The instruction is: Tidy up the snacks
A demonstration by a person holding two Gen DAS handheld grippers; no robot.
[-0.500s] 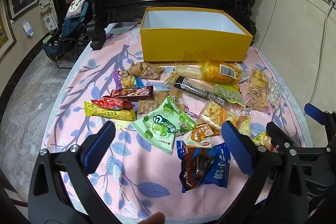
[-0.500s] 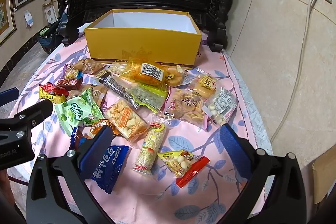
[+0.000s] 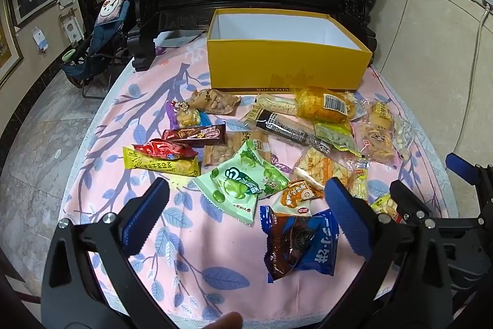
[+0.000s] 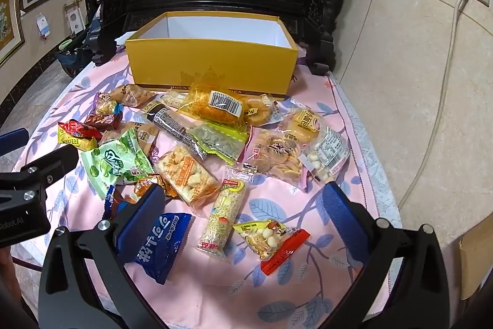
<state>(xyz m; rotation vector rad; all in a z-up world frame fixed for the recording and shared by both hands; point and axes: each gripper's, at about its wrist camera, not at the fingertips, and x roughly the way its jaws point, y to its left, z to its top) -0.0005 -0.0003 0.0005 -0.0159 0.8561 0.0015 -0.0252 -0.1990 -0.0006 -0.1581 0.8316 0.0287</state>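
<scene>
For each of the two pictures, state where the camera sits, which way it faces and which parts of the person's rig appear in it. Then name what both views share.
Left wrist: sits on the left gripper, facing forward across the table to the yellow box; its own open blue-padded fingers frame the view, the right gripper shows at the right edge, a fingertip at the bottom.
Right wrist: sits on the right gripper, facing the same way; its open fingers show, the left gripper at the left edge.
Shared: the yellow box, the blue packet, the green packet.
</scene>
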